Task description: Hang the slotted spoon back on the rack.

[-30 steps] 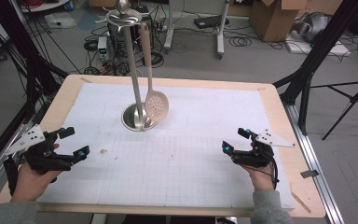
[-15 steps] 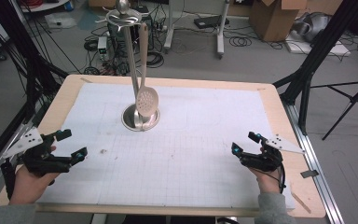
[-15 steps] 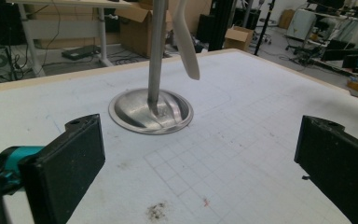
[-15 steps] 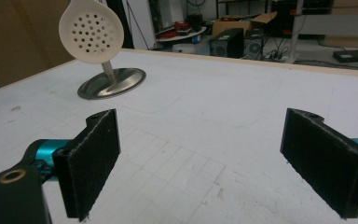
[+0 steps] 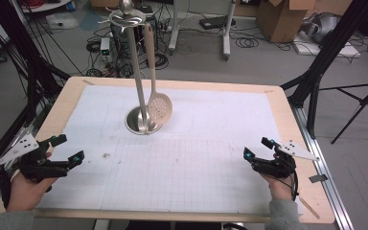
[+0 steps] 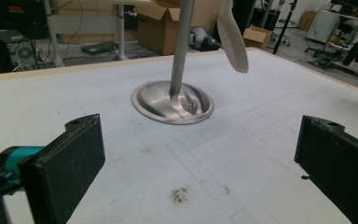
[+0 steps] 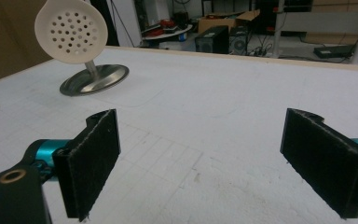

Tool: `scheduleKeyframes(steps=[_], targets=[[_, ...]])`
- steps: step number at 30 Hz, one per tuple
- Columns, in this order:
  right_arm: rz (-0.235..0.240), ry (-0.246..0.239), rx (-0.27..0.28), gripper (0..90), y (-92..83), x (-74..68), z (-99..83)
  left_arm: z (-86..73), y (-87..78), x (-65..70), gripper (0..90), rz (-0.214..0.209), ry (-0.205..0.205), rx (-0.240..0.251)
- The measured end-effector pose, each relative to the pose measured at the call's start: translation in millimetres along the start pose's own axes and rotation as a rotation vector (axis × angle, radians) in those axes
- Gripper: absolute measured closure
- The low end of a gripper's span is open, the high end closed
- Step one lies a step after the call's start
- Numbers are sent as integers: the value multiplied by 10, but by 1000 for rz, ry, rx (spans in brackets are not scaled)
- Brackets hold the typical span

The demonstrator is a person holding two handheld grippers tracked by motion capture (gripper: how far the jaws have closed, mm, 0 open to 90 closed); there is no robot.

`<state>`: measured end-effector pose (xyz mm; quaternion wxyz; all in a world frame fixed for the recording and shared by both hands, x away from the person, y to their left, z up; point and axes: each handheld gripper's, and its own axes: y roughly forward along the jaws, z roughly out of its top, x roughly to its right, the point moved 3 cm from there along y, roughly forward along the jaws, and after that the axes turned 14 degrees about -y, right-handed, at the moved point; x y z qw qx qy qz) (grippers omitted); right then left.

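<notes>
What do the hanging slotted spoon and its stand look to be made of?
Slotted spoon: cream, matte, no glare on the perforated bowl; probably plastic or silicone, can't tell which. Stand: polished metal, likely stainless steel; its domed base mirrors the pole and spoon in the left gripper view, and the pole shows bright highlights.

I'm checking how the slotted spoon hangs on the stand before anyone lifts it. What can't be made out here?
- Slotted spoon: how its handle catches the hook, too small in the high view.
- Stand: its top, cut off by the upper edge of the left gripper view.
- Spoon handle: cut off by the top edge of the right gripper view.
</notes>
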<state>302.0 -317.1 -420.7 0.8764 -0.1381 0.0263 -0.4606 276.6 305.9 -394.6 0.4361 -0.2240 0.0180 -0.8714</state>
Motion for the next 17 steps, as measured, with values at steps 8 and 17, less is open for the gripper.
scheduleKeyframes(steps=[8, 17], targets=[[-35, 34, -2, 110, -79, 90, -49, -23, -26, -75, 20, 34, -17, 14], [-35, 36, -2, 110, -77, 111, -76, -30, -5, -77, 20, 52, -19, 14]])
